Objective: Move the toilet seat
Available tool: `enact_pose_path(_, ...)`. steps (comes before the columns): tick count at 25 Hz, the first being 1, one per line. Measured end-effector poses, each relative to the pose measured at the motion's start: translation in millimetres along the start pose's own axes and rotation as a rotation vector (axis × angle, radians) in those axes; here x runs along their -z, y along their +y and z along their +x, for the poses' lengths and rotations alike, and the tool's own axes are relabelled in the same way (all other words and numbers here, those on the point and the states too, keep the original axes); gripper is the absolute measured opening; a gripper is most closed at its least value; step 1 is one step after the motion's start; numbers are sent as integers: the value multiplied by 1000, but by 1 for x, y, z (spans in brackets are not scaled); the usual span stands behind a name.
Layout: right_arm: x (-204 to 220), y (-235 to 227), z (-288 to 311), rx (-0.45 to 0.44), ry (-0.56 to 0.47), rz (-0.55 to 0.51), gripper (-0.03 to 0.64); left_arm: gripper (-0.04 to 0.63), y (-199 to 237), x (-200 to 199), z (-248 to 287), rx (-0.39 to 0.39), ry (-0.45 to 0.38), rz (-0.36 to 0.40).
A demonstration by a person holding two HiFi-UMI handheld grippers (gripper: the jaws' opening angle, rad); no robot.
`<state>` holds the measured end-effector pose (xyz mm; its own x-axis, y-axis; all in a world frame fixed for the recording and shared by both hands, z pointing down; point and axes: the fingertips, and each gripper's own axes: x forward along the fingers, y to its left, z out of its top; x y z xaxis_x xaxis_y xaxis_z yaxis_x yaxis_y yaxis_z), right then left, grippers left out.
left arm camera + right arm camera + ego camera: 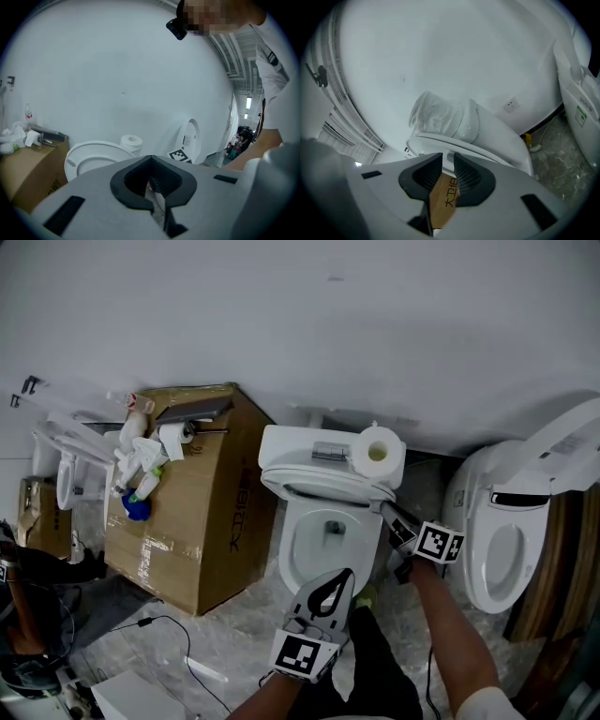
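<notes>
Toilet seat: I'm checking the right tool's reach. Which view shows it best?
Head view: most of the toilet seat shows, the right tool at its edge. The right gripper view shows its near rim; the left gripper view shows it partly hidden.

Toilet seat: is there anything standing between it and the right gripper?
Nothing visible does. The right gripper is directly at the edge of the toilet seat, jaws apart, with the white rim just beyond their tips. The paper roll sits behind on the tank.
</notes>
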<state>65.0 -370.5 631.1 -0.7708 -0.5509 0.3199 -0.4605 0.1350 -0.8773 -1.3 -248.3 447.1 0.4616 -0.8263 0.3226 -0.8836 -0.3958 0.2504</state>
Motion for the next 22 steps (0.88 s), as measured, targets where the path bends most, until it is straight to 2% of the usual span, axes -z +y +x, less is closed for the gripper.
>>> enact_pose_path(6,2,-1,0,38,5,-29,77,8,6,-1,-2,-3,1,-2)
enact_pose_path(13,5,25,-5,45,16,-146,69,8,10,5,1,1,19,-11)
enact_pose_path(18,11,70,-21,52,8,-285,66,8,3,-4,-2,23,8,-14)
enact_pose_path(22,24,113,-47,99,-4,-456,63,8,-7,-17,-20,50,1,-13)
